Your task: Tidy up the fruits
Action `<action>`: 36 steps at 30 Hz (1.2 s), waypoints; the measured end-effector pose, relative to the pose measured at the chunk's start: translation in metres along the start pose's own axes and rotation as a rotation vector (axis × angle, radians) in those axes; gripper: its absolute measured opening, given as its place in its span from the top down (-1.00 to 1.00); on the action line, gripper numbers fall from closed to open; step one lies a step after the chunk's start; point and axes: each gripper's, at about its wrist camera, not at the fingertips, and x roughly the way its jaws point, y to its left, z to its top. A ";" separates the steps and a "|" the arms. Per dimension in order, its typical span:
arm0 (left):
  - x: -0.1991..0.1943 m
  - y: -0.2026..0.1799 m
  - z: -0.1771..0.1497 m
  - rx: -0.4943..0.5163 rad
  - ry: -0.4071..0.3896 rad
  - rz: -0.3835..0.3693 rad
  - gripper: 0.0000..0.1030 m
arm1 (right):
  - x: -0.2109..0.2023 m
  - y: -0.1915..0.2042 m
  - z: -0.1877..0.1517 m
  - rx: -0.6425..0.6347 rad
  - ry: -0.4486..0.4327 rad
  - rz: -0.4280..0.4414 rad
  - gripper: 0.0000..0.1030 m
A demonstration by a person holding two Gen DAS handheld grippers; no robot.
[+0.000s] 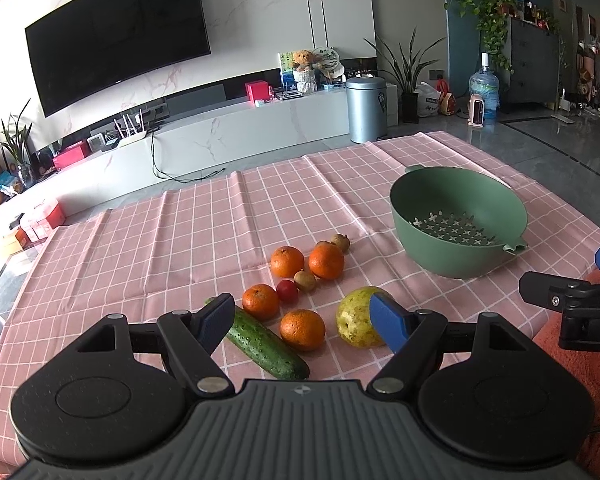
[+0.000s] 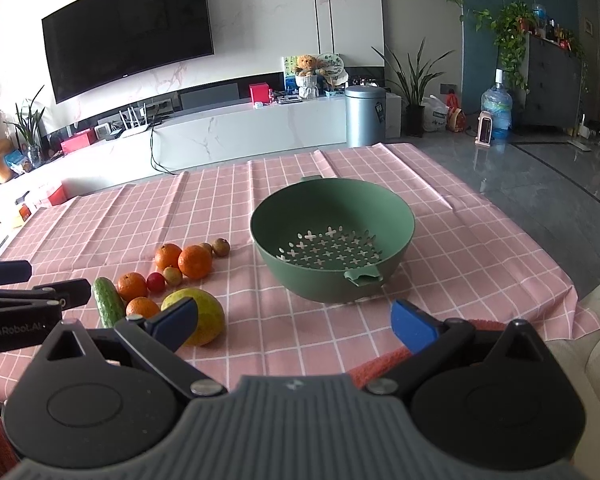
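Several oranges lie in a cluster on the pink checked cloth, with a cucumber, a red cherry tomato, small brown fruits and a yellow-green pear-like fruit. An empty green colander bowl stands to the right. My left gripper is open, hovering just short of the cluster. My right gripper is open and empty, facing the bowl, with the yellow-green fruit behind its left finger.
The table's far edge drops to a grey tiled floor. A white TV bench, a black TV and a metal bin stand beyond it. An orange-red cloth lies at the near table edge.
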 end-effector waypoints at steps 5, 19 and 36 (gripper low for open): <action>0.000 -0.001 -0.001 -0.001 0.000 -0.003 -0.75 | 0.002 0.000 0.000 -0.002 0.007 0.001 -0.91; 0.000 -0.001 0.000 -0.005 0.002 -0.005 -0.75 | 0.003 0.005 0.001 -0.018 0.021 0.002 -0.91; 0.000 0.004 -0.001 -0.026 0.016 -0.015 -0.75 | 0.007 0.009 0.002 -0.024 0.037 0.012 -0.91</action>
